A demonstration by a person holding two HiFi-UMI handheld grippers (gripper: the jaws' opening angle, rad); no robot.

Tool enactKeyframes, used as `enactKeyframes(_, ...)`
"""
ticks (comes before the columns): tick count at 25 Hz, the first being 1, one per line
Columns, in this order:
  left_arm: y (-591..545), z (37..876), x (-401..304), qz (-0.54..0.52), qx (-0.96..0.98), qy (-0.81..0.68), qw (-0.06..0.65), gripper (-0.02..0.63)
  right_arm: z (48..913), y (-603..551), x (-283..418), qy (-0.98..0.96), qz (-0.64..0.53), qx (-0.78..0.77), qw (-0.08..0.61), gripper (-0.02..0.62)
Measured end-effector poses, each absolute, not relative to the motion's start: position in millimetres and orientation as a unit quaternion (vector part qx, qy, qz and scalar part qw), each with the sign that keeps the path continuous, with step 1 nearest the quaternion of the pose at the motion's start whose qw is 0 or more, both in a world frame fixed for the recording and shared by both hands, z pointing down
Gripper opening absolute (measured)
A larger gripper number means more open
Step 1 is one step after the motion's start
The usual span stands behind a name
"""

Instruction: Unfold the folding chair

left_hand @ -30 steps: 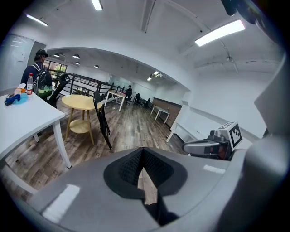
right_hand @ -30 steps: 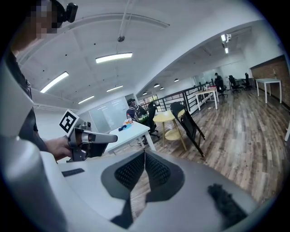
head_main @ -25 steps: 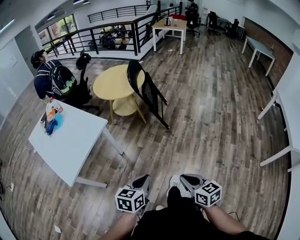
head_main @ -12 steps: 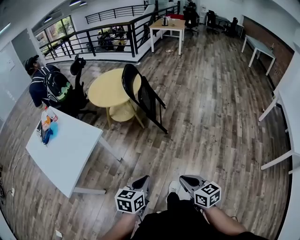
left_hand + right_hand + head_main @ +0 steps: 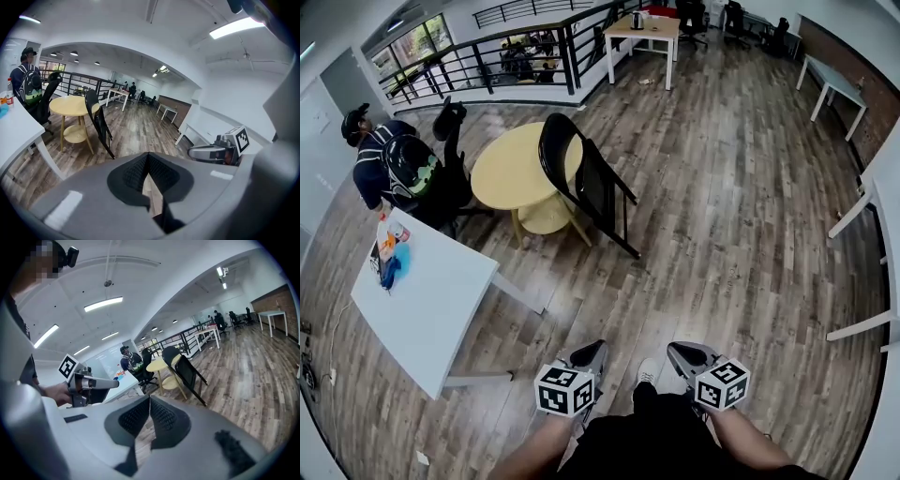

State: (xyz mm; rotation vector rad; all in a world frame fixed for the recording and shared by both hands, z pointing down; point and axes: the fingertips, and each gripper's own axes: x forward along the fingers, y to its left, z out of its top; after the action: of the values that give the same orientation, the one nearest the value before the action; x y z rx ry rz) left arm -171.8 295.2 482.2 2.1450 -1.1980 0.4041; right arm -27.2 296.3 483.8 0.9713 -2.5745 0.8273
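A black folding chair stands folded, leaning against the round yellow table, well ahead of me on the wood floor. It also shows in the left gripper view as the folded chair and in the right gripper view as the folded chair. My left gripper and right gripper are held low near my body, both shut with nothing between the pads, and far from the chair.
A white table with bottles stands at the left. A person with a backpack stands beside an office chair behind the round table. White tables line the right wall; a black railing runs across the back.
The chair and tables have drawn closer and lower in the head view as I walk forward. Both grippers stay shut and keep their place near my body.
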Motion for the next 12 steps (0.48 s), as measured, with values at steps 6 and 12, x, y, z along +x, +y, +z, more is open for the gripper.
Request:
enactKeyframes(6, 246, 473, -156, 0.166, 0.817, -0.460, 0.307, 0.008, 479, 240, -5, -0.891, 0.280, 0.335, 0.124, 0.006)
enactKeyframes(12, 203, 467, -157, 0.168, 0.804, -0.487, 0.296, 0.008, 467, 186, 8, -0.904, 0.257, 0.322, 0.115, 0.006)
